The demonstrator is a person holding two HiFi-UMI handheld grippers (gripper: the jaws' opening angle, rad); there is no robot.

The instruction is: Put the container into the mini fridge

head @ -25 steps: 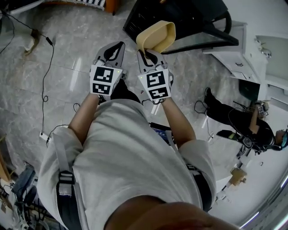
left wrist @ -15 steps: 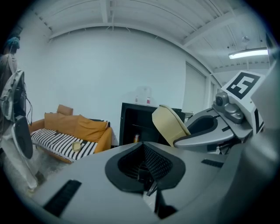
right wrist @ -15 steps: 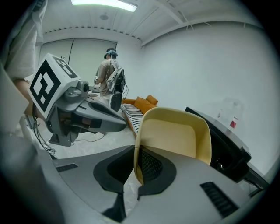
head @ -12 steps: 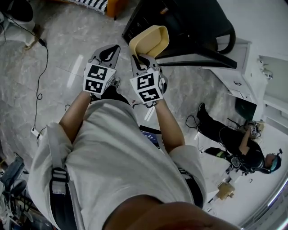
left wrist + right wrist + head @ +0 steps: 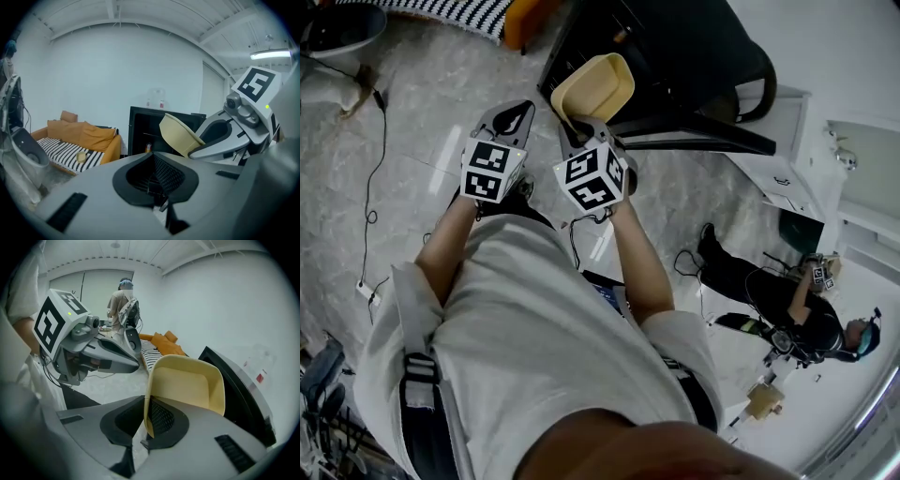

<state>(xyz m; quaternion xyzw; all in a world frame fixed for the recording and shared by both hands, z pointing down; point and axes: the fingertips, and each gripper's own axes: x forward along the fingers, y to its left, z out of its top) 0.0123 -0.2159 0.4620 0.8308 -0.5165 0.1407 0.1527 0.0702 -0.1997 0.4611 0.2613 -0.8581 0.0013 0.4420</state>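
Fingers (image 5: 164, 420) on the right gripper (image 5: 146, 427) are pinched almost shut on one wall of the yellow container (image 5: 187, 385), held tilted in the air in front of the open mini fridge (image 5: 675, 47). Meanwhile the left gripper (image 5: 159, 201) is closed and empty. That thin pinch could let it swivel or clip the fridge frame. Count: one container, one mini fridge, two grippers.

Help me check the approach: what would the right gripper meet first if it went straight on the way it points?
Probably the mini fridge: the right gripper, shut on the container rim, points down toward its dark open front. The container juts ahead and would arrive first; depth is unclear.
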